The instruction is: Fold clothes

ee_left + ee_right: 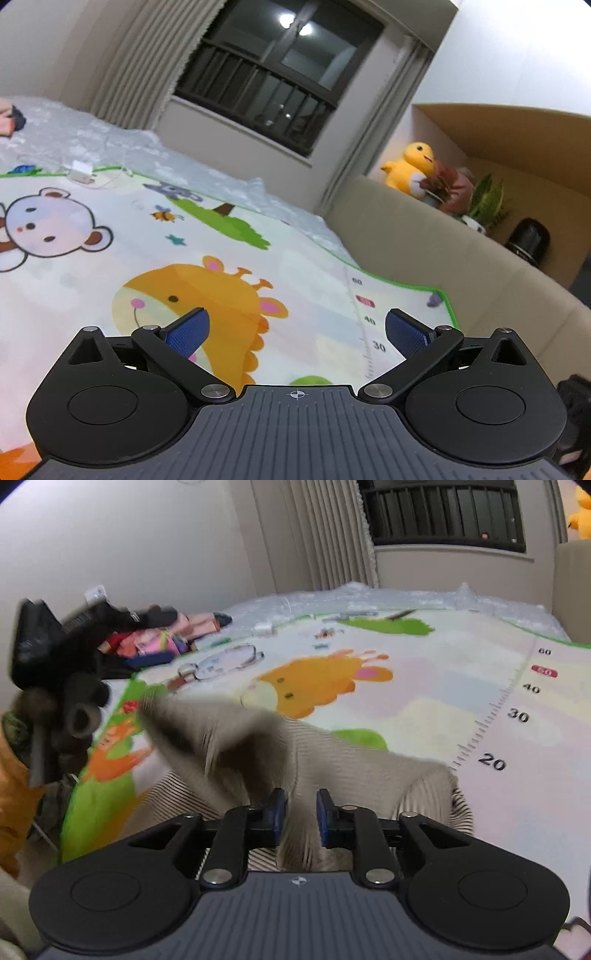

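A: Item one, right gripper (301,818), bottom centre of its view?

B: Blue pads drawn close, pinching a bunch of the beige ribbed garment (332,771), probably to lift or drag it flat for folding. The cloth spreads up and left over the play mat (461,709).

A: Item two, left gripper (295,332)?

B: Fingers spread wide, holding nothing, over the mat's giraffe print; likely waiting for a corner.

A: Unclear entries?

B: The garment's left part is motion-blurred and its type cannot be told. Clothes pile (155,642), upper left, is indistinct, and the dark blurred device beside it is likely the left gripper.
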Motion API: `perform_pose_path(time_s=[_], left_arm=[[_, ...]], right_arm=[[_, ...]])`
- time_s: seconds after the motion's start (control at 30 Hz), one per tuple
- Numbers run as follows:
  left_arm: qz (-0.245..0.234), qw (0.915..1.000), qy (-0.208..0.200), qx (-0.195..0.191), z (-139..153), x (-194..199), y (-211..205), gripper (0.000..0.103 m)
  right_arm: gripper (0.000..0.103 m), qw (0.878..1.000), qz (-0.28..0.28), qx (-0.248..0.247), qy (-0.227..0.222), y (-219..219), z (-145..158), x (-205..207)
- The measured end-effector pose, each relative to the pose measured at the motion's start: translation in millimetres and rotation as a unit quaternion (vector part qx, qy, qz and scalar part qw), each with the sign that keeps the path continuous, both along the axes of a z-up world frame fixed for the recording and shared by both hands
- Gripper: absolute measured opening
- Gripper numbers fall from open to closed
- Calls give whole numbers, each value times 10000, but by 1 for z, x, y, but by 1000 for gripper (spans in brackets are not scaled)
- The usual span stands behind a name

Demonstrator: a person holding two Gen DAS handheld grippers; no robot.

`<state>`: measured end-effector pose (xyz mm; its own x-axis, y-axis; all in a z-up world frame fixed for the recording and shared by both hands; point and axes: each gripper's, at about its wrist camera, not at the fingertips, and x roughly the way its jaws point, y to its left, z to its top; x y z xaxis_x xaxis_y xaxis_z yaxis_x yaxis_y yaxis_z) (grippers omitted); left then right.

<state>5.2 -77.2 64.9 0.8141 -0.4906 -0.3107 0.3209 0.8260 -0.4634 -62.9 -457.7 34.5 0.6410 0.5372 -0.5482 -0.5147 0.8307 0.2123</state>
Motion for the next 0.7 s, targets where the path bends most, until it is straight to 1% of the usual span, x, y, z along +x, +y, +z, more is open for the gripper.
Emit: perform_pose_path(time_s=[0.03, 0.07, 0.13, 0.17, 0.2, 0.23, 0.27, 0.33, 0.37, 0.43, 0.47, 0.53, 0.57, 0.6, 0.63, 0.67, 0.7], left_arm=[[-46, 10000, 27, 17, -1, -2, -3, 103], [-136, 9999, 81, 27, -3, -3, -7, 103], [-404, 9988, 252, 61, -10, -5, -14, 103], [-529, 9978, 381, 123, -15, -6, -17, 103], [-627, 9964, 535, 223, -20, -8, -20, 103], [-700, 9942, 723, 370, -27, -10, -23, 103], [-730, 9910, 960, 579, -33, -10, -25, 103], [-712, 9811, 1476, 1028, -48, -7, -27, 103], [-686, 9770, 1648, 1166, -53, -6, -25, 103], [-652, 9719, 1878, 1259, -62, -3, -16, 103], [-671, 9722, 1933, 1137, -63, -3, -10, 103], [-797, 9764, 1934, 534, -61, -3, 3, 103], [-884, 9768, 1944, 147, -60, -2, 9, 103], [-981, 9747, 1989, -289, -60, 1, 14, 103], [-1035, 9707, 2086, -594, -63, 5, 15, 103], [-1060, 9659, 2232, -773, -67, 11, 15, 103], [-1082, 9612, 2401, -816, -73, 16, 12, 103]], right_arm=[[34, 9999, -32, 92, -115, -6, 7, -4], [37, 9995, -64, 183, -231, -12, 14, -8], [48, 9978, -360, 252, -506, -24, 28, -11], [50, 9963, -537, 252, -623, -30, 33, -12], [55, 9952, -707, 251, -627, -34, 34, -9], [57, 9944, -870, 277, -536, -38, 30, -4], [58, 9940, -967, 307, -412, -41, 25, -1], [59, 9940, -1033, 342, -107, -44, 8, 7], [59, 9938, -1054, 338, 29, -46, 0, 11], [60, 9925, -1132, 301, 345, -46, -17, 20], [60, 9914, -1171, 282, 503, -46, -26, 24], [60, 9893, -1201, 310, 775, -45, -40, 30], [60, 9888, -1161, 358, 872, -45, -45, 32], [61, 9883, -1137, 391, 942, -44, -50, 30], [62, 9878, -1115, 426, 997, -43, -53, 31], [65, 9873, -1094, 462, 1052, -42, -57, 32], [70, 9868, -1072, 497, 1107, -41, -60, 33]])
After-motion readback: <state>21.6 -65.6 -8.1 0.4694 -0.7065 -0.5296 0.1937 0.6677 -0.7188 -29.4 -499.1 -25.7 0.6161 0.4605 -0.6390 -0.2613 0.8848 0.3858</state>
